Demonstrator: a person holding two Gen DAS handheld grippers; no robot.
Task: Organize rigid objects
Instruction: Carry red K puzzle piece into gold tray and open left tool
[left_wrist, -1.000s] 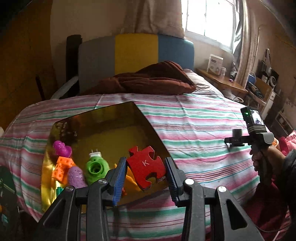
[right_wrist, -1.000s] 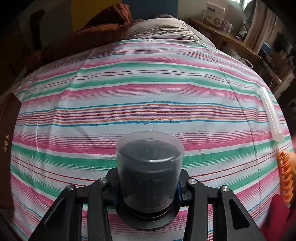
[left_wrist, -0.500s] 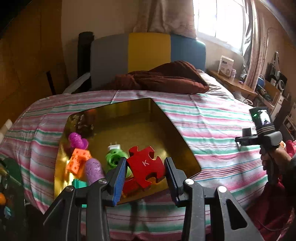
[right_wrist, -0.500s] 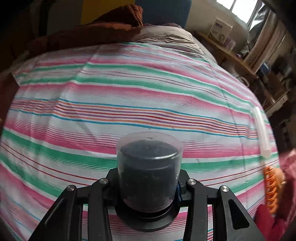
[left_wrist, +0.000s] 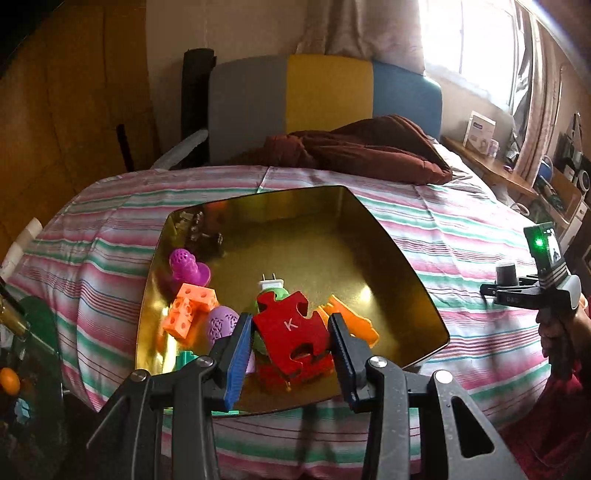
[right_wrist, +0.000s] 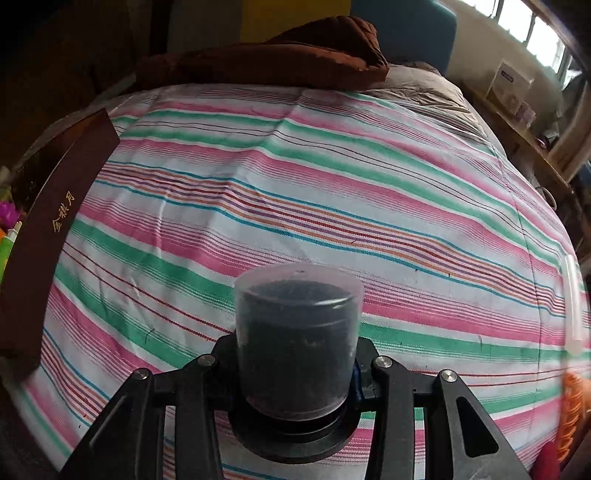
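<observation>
Both my jaws are closed on something. My left gripper (left_wrist: 291, 339) clamps a red puzzle piece (left_wrist: 291, 328) marked K by its two edges, just above the near end of the gold tray (left_wrist: 388, 258). My right gripper (right_wrist: 293, 373) is narrowed around a small clear-capped dark jar (right_wrist: 297, 332), held over bare sheet well to the right of the tray.

Biggest first: the striped bedsheet (right_wrist: 332, 192) covers the bed, and the tray sits on it toward the left, its dark red outer wall showing at the left edge of the right wrist view. Inside the tray already lie an orange block (left_wrist: 190, 310), a purple knobbed toy (left_wrist: 188, 264), a purple egg (left_wrist: 221, 325), a green plug-in piece (left_wrist: 271, 290) and an orange flat piece (left_wrist: 351, 317).

I judge the sorting well along: five things are in, the puzzle piece is about ready to drop, and the jar has yet to cross over. A clear tube (right_wrist: 572, 302) and an orange comb-like thing (right_wrist: 570, 413) lie at the sheet's right edge, still to collect.
</observation>
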